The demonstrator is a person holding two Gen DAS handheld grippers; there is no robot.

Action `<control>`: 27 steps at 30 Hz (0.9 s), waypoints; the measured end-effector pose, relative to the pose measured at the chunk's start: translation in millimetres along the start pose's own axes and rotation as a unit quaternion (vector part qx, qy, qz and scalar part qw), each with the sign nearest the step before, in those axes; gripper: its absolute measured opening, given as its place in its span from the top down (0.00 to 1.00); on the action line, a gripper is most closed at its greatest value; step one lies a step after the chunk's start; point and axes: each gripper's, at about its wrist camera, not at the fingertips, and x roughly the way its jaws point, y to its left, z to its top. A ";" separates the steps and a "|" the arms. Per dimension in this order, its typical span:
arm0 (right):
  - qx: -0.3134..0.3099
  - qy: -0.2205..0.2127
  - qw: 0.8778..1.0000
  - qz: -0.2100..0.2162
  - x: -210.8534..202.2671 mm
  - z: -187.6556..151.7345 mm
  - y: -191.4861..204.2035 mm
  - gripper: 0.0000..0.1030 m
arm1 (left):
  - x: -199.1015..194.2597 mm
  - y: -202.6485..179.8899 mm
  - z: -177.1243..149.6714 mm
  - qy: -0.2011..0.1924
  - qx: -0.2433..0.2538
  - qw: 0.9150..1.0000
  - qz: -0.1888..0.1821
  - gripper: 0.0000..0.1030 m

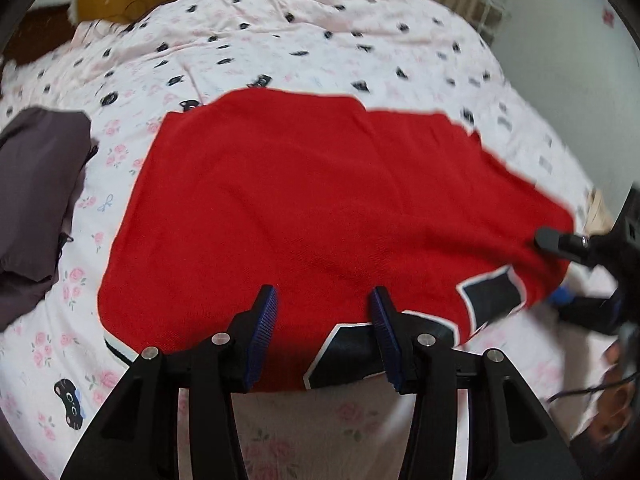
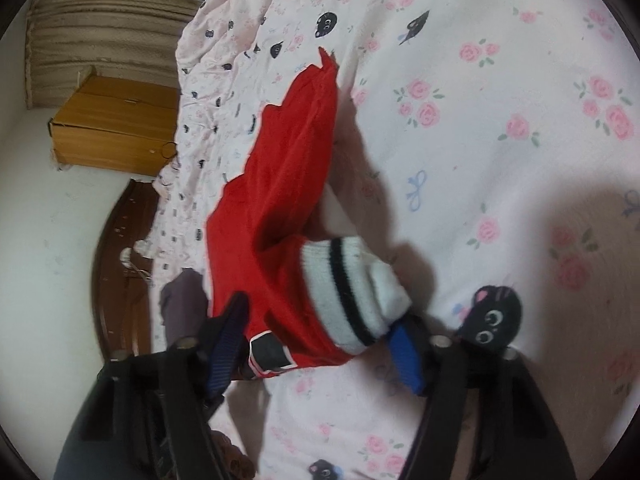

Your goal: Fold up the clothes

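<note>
Blue-padded fingers of the left hand-held gripper (image 1: 324, 320) fill the bottom of the left wrist view, released, straddling the near hem of the red garment (image 1: 312, 200) without pressing it. That view shows the garment spread flat across the middle of the frame on the bed (image 1: 280, 40), with black white-edged patches (image 1: 492, 292) along its lower right edge and a grey garment (image 1: 36, 196) piled at the left edge, apart from the red one. At the far right the right hand-held gripper (image 1: 560, 272) reaches in over the red corner.

Only the right wrist view shows the white cuff (image 2: 352, 292) with black stripes; it lies between the fingers of the right hand-held gripper (image 2: 320, 340). The right blue pad (image 2: 404, 352) touches the cuff, while the left pad sits off to the side of the red cloth, so I cannot tell whether the grip is clenched. From there the red cloth rises bunched toward the upper middle.

Bare sheet lies open across the right half of this view. At left the bed edge drops off beside a wooden box (image 2: 116, 120) and a dark wooden frame (image 2: 120, 264).
</note>
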 end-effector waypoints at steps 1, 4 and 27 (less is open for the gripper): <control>-0.001 -0.002 1.000 -0.004 -0.1 0.2 -0.9 0.62 | 0.3 -3.1 -1.3 -0.002 0.012 1.000 0.007 0.56; 0.007 -0.004 1.000 0.006 -4.3 1.2 -8.4 0.73 | -2.7 -5.7 -2.3 -0.004 0.020 1.000 0.013 0.56; 0.015 -0.011 1.000 0.012 -57.9 -12.1 -34.2 0.80 | -32.7 11.7 4.7 -0.027 -0.048 0.995 -0.084 0.56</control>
